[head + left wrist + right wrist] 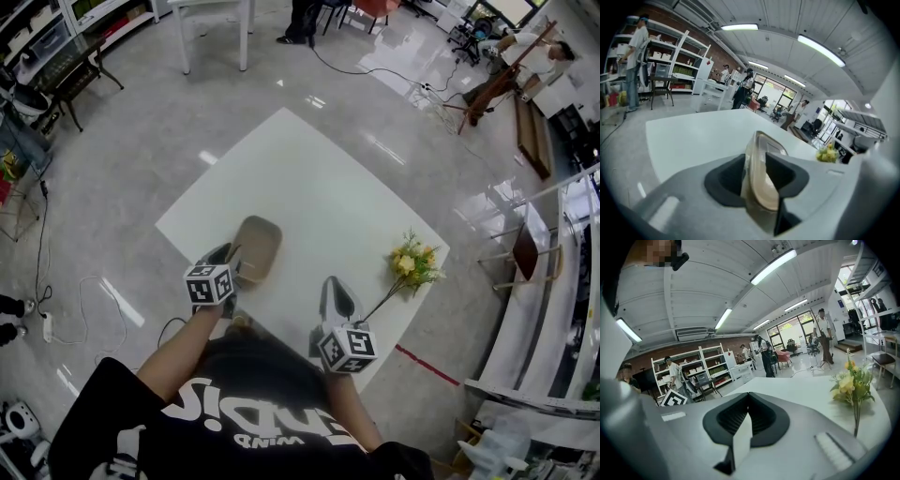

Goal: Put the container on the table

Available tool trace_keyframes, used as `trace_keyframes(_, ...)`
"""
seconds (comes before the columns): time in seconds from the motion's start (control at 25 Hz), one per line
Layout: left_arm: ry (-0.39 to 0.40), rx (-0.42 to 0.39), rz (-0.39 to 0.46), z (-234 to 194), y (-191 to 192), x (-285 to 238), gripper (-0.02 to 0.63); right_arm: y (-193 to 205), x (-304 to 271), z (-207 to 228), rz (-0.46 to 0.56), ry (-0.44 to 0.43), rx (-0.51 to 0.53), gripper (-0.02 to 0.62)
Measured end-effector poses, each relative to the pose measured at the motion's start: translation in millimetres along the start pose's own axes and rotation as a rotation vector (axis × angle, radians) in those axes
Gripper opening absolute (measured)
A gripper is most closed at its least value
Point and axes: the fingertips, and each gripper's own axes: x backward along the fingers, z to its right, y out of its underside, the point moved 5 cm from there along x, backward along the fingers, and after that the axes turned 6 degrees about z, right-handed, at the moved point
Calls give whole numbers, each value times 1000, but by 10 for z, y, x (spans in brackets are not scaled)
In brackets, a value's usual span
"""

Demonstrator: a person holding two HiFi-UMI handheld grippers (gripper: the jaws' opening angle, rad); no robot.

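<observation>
We see the left gripper (228, 253) closed on the container (258, 246), a flat, brownish, half-transparent box with rounded corners. In the left gripper view the container (761, 187) stands edge-on between the two jaws and fills the gap, and each jaw lies against one of its broad faces. Most of the box reaches out ahead of this gripper (758, 161), over the white table (309, 178). We cannot tell if its lower side already touches the table top. The marker cube (209, 283) of this gripper sits just behind the jaws, close to the near edge of the table.

The right gripper (336, 291) is to the right of the left one and well apart from it, also over the near part of the table. In the right gripper view its jaws (747, 413) are together at the tips and we see nothing held between them. Its marker cube (348, 349) is behind it, near the person's body.

Ahead of the right gripper and to its right, a sprig of yellow flowers (412, 262) with green leaves lies on the table, near the right corner. In the right gripper view the flowers (851, 383) are at the right side, apart from the jaws. The container is well apart from the flowers, on the other side of the right gripper
</observation>
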Motion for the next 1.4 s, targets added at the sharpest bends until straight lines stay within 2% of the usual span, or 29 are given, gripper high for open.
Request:
trace_keyframes(0.36, -9, 52, -20, -96, 126, 20, 152, 20, 27, -4, -4, -10, 2, 0)
trace_keyframes(0.64, -40, 14, 13, -140, 62, 110, 155, 27, 36, -32, -5, -18, 7, 0)
trace_keyframes(0.88, -33, -32, 46, -122, -83, 165, 153, 44, 50, -63, -6, -28, 12, 0)
trace_keyframes(1.4, 114, -185, 169, 405, -680, 579, 147, -1, 119, -140, -3, -54, 41, 0)
